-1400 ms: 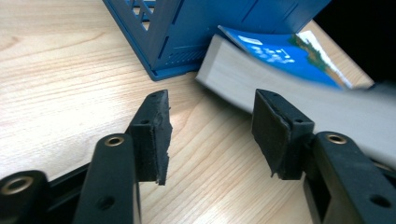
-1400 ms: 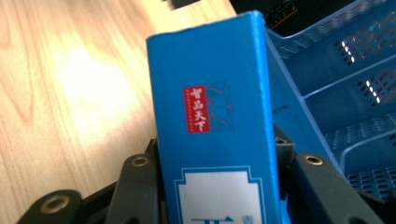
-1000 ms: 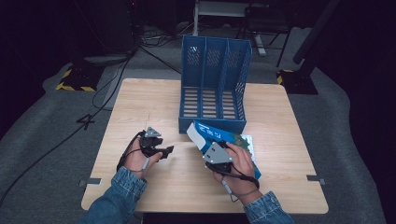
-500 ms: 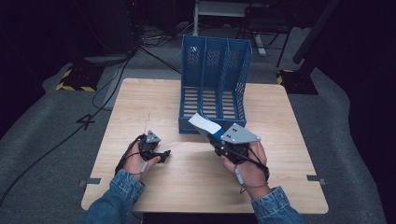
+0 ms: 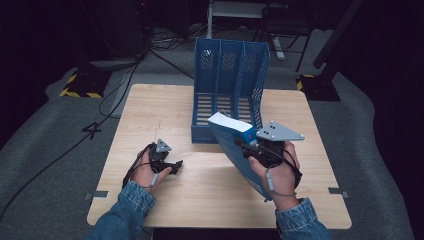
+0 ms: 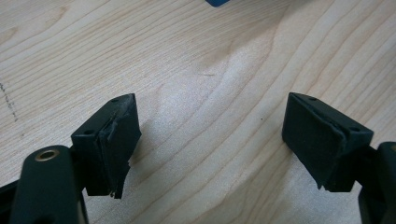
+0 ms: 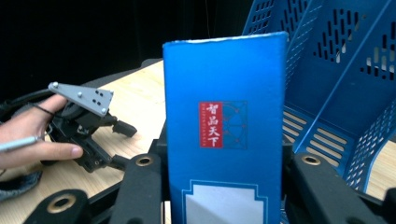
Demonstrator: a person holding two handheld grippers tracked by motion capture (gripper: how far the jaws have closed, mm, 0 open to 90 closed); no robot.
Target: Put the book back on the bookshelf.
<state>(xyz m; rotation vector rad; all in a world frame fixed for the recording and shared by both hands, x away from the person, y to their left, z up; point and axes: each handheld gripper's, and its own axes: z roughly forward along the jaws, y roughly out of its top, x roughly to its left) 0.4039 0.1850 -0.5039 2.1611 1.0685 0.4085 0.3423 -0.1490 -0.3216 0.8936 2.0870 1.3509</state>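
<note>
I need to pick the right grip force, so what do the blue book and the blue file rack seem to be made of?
Book: probably paper with a smooth card cover, going by the printed red label and white page edges. File rack: looks like moulded matte plastic, with slotted and perforated walls.

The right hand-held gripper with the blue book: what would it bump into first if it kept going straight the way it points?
Probably the blue file rack. The right hand-held gripper, shut on the blue book, points toward the rack's slots, though the gap between them is hard to judge.
</note>
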